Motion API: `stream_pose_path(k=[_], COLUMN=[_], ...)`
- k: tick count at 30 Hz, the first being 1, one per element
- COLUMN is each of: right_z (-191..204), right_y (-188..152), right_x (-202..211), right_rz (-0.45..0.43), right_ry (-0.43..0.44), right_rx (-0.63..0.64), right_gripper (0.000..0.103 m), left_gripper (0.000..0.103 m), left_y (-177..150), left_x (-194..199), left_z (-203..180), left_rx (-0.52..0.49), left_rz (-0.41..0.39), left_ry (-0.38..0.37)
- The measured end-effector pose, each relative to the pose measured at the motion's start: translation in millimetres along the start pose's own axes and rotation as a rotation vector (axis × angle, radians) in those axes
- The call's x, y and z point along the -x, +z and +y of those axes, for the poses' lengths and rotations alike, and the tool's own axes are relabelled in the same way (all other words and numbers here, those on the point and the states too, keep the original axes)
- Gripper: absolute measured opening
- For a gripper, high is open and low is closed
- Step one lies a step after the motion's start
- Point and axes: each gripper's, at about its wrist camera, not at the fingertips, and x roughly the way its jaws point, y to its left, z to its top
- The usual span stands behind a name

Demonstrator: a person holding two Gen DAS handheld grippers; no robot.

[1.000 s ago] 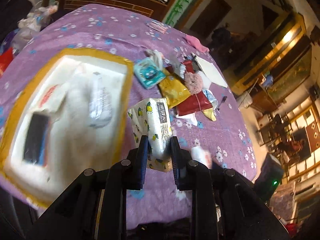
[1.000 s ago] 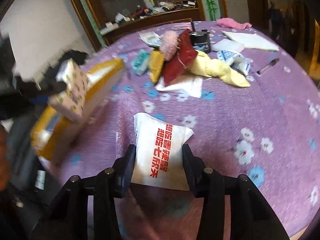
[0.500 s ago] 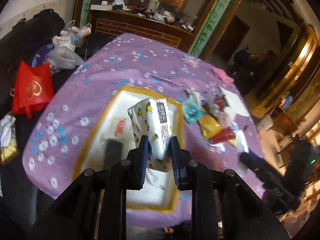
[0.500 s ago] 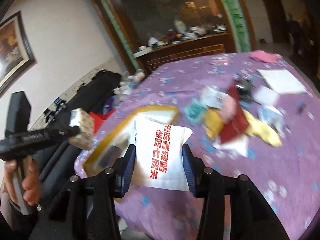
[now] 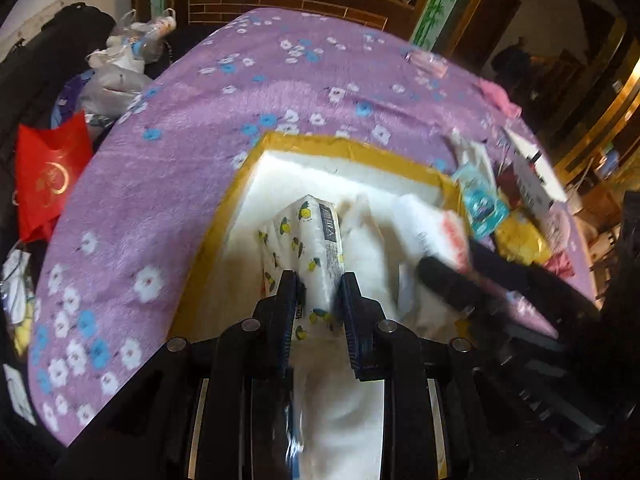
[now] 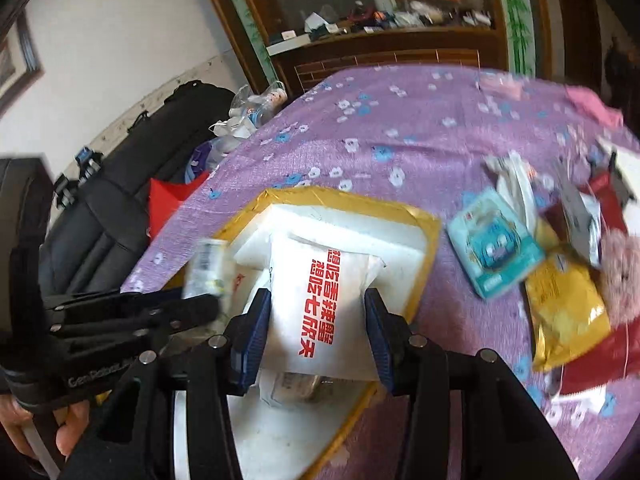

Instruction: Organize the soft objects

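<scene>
My left gripper is shut on a lemon-print tissue pack and holds it over the white foam box with yellow tape edges. My right gripper is shut on a white snack packet with red lettering, also over the box. The right gripper shows blurred in the left wrist view, close to the right of the tissue pack. The left gripper shows at the left of the right wrist view.
A pile of soft items lies right of the box: a teal tissue pack, a yellow packet, a pink pom-pom, a red pouch. A purple floral cloth covers the table. A red bag and plastic bags lie off the left edge.
Both grippers have swung from the table's right side toward the box and lowered over it, each still holding its item. They have come close together.
</scene>
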Motion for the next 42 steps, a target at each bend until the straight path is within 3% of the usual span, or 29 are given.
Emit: stream_pose_path(k=[2,5,8,9,10,14,15,16,18,19,22,28,34,42], right_z=[-2,-12,-17,-21,-23,-34,-36,-35,-36,-38,-48,-73,-101,-144], right_y=[-2,-4,-3,-3,-3,-6,-8,-9,-14,-17,-27,-51,-75,-88], right_x=[-7,-11,-1,6,9,25,29,32,38,39,54,90,124,145], right_rz=[0.018,0.025,0.006,-0.02,-0.035,-0.049,-0.055,-0.059,-0.062,-0.056,-0.069,-0.082,-0.096,-0.131], right_ry=[0.002,0.053,0.108,0.122,0.131,0.206,0.218,0.225,0.247,0.25,0.274,0.29,0.273,0.213], right_rx=[-0.001,-0.05,-0.088,-0.112,-0.125,-0.183,-0.185,-0.178,-0.168,-0.176,-0.211,-0.24,-0.281,-0.363], right_gripper=[0.05,0.051,0.06,0.068,0.075,0.076,0.076,0.076,0.076,0.076,0.076,0.076,0.076,0.076], left_gripper=[0.023,0.026,0.047,0.059,0.067,0.067,0.07,0.079,0.079,0.079,0.079,0.079,0.079,0.079], left_y=[3,4,0,-2,-4,-15,-19,-24,-30,-34,-42,-63,-70,-60], left_x=[-2,-7,-1,3,7,26,29,28,17,16,37,70,75,71], left_z=[4,15,23,24,24,14,9,1,-14,-23,-38,-62,-111,-156], left_rx=[0.021,0.098,0.157,0.175,0.18,0.171,0.156,0.119,0.029,-0.019,-0.053,0.01,0.02,-0.034], left_rz=[-0.018,-0.011,-0.024,-0.045,-0.058,-0.136,-0.167,-0.191,-0.14,-0.117,-0.182,-0.214,-0.152,-0.126], left_ry=[-0.022,-0.156,-0.233,-0.254,-0.256,-0.193,-0.153,-0.049,0.11,0.126,0.12,-0.047,-0.193,-0.239])
